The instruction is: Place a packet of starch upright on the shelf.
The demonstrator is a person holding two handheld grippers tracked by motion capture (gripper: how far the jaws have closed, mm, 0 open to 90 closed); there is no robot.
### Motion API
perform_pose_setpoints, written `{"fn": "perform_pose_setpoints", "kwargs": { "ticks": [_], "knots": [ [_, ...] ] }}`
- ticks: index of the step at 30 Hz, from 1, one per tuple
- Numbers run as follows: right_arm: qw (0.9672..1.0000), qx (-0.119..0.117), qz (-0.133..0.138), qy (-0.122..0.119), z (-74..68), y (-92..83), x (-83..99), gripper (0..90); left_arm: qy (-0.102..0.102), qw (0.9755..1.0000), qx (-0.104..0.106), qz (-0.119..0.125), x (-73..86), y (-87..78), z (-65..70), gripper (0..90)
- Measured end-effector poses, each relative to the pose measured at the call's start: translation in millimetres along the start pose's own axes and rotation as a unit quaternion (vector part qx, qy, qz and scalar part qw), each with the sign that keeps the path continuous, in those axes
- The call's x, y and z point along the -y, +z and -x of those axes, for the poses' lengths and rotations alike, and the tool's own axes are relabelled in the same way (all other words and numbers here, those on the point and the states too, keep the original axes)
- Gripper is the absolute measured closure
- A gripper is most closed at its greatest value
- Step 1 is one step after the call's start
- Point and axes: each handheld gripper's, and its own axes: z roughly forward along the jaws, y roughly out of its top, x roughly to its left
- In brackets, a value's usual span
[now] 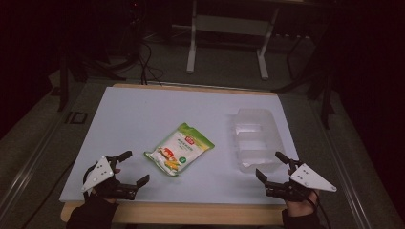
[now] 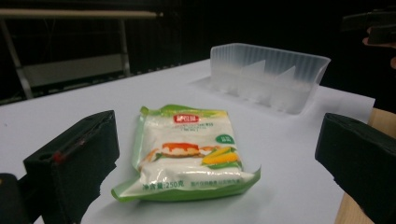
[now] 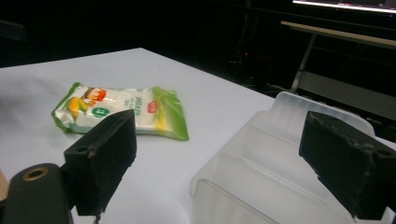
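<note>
A green and white food pouch (image 1: 179, 149) with a corn picture lies flat in the middle of the white table (image 1: 143, 114). A clear plastic divided container (image 1: 255, 138) stands to its right. My left gripper (image 1: 137, 167) is open near the table's front left corner, and its jaws frame the pouch (image 2: 187, 151) with nothing between them. My right gripper (image 1: 270, 166) is open at the front right, just before the container (image 3: 275, 172), and its jaws are empty too. From that side the pouch (image 3: 121, 112) lies beyond the left jaw.
The table's wooden front edge (image 1: 191, 212) runs just behind both hands. Dark floor, cables and a metal stand (image 1: 229, 33) lie beyond the far edge. Bare tabletop stretches behind the pouch and on its left.
</note>
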Motion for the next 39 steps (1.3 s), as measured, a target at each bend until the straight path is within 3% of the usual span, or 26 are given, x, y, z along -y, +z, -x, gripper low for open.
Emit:
{"fn": "perform_pose_setpoints", "kwargs": {
  "ticks": [5,7,8,11,13,16,17,21,25,31,35,39],
  "knots": [
    [1.0000,-0.005,-0.002,-0.002,-1.4,0.2,-0.5,11.2,-0.003,0.9998,0.018,0.000,-0.1,0.5,1.3,0.2],
    [1.0000,-0.006,-0.005,-0.002,-2.1,0.7,-0.5,11.2,0.013,0.9999,0.011,-0.002,0.0,1.8,3.6,0.2],
    [0.9999,-0.007,-0.007,-0.001,-2.3,1.1,-0.5,11.2,0.020,0.9997,0.005,-0.010,-0.5,2.8,4.7,0.2],
    [0.9998,-0.003,-0.019,0.004,-2.9,2.8,-0.2,11.2,0.015,0.9991,0.001,-0.039,-0.3,6.2,5.6,0.2],
    [0.9997,-0.007,-0.021,0.007,-2.2,3.3,0.4,11.2,0.020,0.9971,0.004,-0.073,-1.0,8.6,7.8,0.2],
    [0.9997,-0.007,-0.022,0.007,-2.2,3.4,0.4,11.2,0.017,0.9963,0.022,-0.081,-1.5,9.0,9.3,0.2],
    [0.9997,-0.007,-0.021,0.007,-2.6,3.4,0.4,11.2,0.016,0.9945,0.041,-0.095,-3.5,10.8,11.3,0.2],
    [0.9996,-0.013,-0.022,-0.010,-5.8,4.4,-0.2,11.2,0.012,0.9916,0.066,-0.110,-5.1,14.2,13.7,0.2],
    [0.9995,-0.026,-0.014,-0.007,-7.7,3.7,-1.8,11.2,0.003,0.9897,0.085,-0.116,-7.0,15.6,16.6,0.1],
    [0.9992,-0.037,-0.014,0.000,-10.5,2.7,-4.4,11.2,0.018,0.9875,0.095,-0.125,-17.0,16.9,22.5,0.1],
    [0.9995,-0.022,-0.021,-0.005,-12.2,1.7,-6.9,11.3,0.031,0.9889,0.091,-0.114,-25.3,14.0,27.1,0.2],
    [0.9994,-0.028,-0.022,0.004,-11.7,2.3,-8.4,11.3,0.027,0.9881,0.105,-0.109,-35.0,15.4,27.7,0.2]
  ]
}}
